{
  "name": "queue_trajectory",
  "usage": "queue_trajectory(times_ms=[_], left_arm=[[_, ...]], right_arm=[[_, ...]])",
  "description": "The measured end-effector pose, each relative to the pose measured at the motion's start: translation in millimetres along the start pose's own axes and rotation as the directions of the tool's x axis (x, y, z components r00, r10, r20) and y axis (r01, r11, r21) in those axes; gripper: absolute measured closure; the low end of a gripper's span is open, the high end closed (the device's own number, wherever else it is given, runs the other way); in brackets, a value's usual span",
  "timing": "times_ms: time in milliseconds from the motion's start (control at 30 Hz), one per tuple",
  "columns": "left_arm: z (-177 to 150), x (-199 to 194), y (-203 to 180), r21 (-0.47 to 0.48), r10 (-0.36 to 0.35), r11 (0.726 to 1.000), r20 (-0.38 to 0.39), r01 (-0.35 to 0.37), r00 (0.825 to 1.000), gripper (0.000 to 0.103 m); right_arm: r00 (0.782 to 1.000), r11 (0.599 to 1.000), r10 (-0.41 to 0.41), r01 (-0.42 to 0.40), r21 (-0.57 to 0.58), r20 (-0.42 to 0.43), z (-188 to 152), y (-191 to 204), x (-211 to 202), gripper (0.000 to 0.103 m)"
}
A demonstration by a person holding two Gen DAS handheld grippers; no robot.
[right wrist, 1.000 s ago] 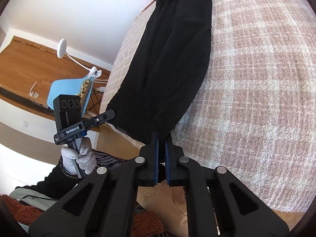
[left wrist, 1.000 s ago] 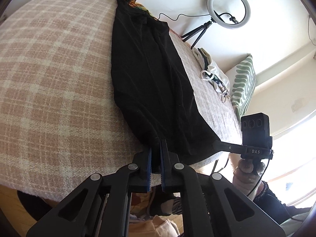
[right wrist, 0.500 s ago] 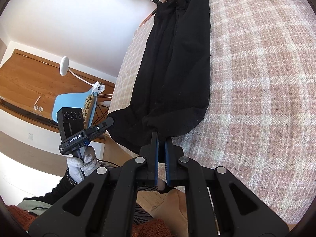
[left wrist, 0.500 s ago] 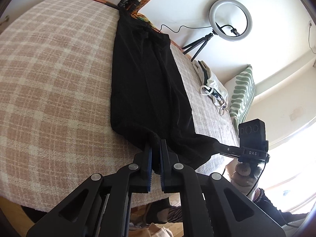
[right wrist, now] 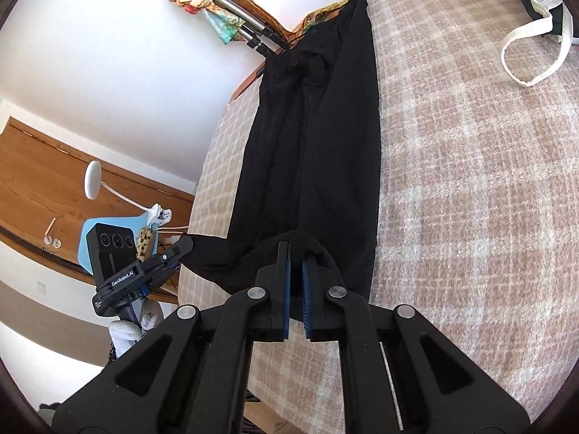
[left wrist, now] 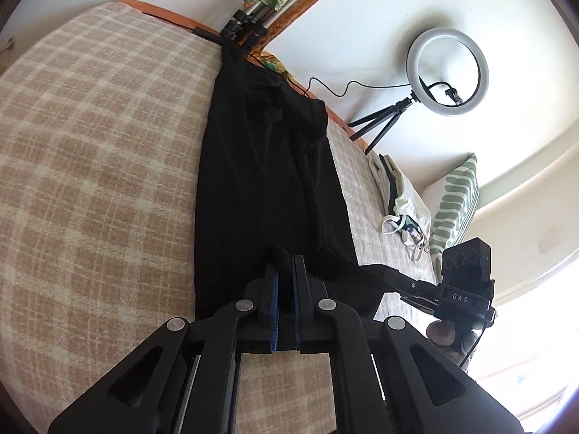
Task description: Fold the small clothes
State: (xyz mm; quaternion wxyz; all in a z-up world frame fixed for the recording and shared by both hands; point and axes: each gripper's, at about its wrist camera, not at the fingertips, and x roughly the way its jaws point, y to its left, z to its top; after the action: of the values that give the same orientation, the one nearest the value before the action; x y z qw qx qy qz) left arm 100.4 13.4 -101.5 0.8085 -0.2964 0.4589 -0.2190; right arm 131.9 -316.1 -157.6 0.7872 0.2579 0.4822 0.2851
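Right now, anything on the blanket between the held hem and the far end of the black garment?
Nothing visible. Both grippers, left gripper and right gripper, are shut on the black garment, which lies flat on the plaid blanket. The white cloth sits off to the side.

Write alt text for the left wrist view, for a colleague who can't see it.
The left gripper is shut on the near edge of a long black fabric garment lying lengthwise on a beige-and-cream plaid blanket. The right gripper pinches the same edge. A white ring light on a tripod stands behind.
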Motion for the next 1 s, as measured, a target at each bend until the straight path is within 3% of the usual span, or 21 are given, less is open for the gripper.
queue_trajectory(times_ms=[533,567,600,700,800,867,1000], left_arm=[[30.1,29.1,30.6,-0.095,0.08,0.992,0.011,-0.078,0.997,0.095],[31.1,26.6,30.8,-0.103,0.087,0.991,0.018,-0.085,0.996,0.094],[31.9,23.6,29.9,-0.105,0.104,0.989,0.027,-0.1,0.994,0.092],[33.0,13.6,22.9,-0.067,0.121,0.991,0.061,-0.117,0.991,0.089],[32.9,3.3,14.1,-0.016,0.133,0.991,0.09,-0.132,0.987,0.088],[30.2,-2.3,5.3,0.045,0.125,0.99,0.102,-0.13,0.987,0.088],[13.7,6.3,-8.2,0.167,0.13,0.977,0.017,-0.131,0.991,0.088]], right_arm=[[0.998,0.997,-0.069,0.068,0.043,0.013,36.0,-20.4,25.7,0.096],[0.997,0.996,-0.079,0.079,0.039,0.011,37.1,-20.3,23.7,0.089],[0.995,0.994,-0.101,0.101,0.03,0.017,37.6,-19.1,20.3,0.075],[0.986,0.988,-0.147,0.15,-0.03,0.075,35.8,-9.7,7.8,0.067],[0.991,0.991,-0.108,0.114,-0.069,0.084,31.7,-1.8,-0.5,0.067],[0.996,0.99,-0.075,0.08,-0.115,0.046,26.8,4.2,1.0,0.067],[0.996,0.976,-0.078,0.069,-0.206,-0.037,10.3,15.6,17.0,0.068]])
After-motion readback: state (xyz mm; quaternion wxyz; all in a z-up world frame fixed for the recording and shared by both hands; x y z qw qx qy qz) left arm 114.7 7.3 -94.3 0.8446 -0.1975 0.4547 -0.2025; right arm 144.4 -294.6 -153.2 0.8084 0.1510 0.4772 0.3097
